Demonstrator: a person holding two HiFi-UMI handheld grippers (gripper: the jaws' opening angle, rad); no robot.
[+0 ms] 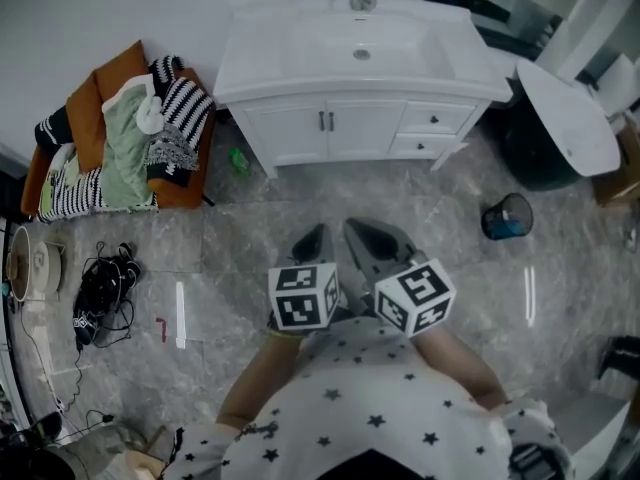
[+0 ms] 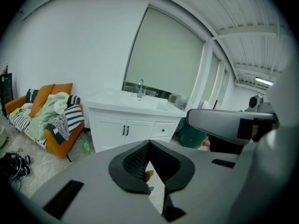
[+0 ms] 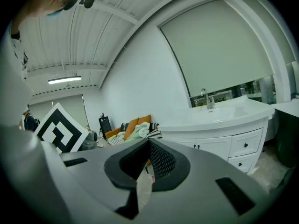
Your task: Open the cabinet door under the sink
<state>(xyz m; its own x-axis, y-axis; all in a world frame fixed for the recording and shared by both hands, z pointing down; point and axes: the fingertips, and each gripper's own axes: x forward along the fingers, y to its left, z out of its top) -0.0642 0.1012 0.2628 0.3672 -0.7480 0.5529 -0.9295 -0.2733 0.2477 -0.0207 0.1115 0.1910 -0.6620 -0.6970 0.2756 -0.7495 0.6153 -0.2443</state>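
Observation:
The white vanity cabinet (image 1: pixel 300 133) stands at the far side of the floor, under a white sink (image 1: pixel 362 43) with a tap. Its two doors are closed, and their dark handles (image 1: pixel 325 121) meet at the middle. Both doors also show in the left gripper view (image 2: pixel 112 132) and, small, in the right gripper view (image 3: pixel 205 148). My left gripper (image 1: pixel 319 230) and right gripper (image 1: pixel 351 225) are side by side over the marble floor, well short of the cabinet and pointing toward it. Both are shut with nothing in them, their tips meeting in the left gripper (image 2: pixel 149 143) and right gripper (image 3: pixel 149 141) views.
An orange sofa (image 1: pixel 120 73) heaped with clothes stands left of the cabinet, with a green bottle (image 1: pixel 238 160) between them. Two drawers (image 1: pixel 435 120) fill the cabinet's right part. A blue bin (image 1: pixel 507 216) and a dark green bin (image 1: pixel 540 163) are at the right. Black cables (image 1: pixel 100 288) lie at the left.

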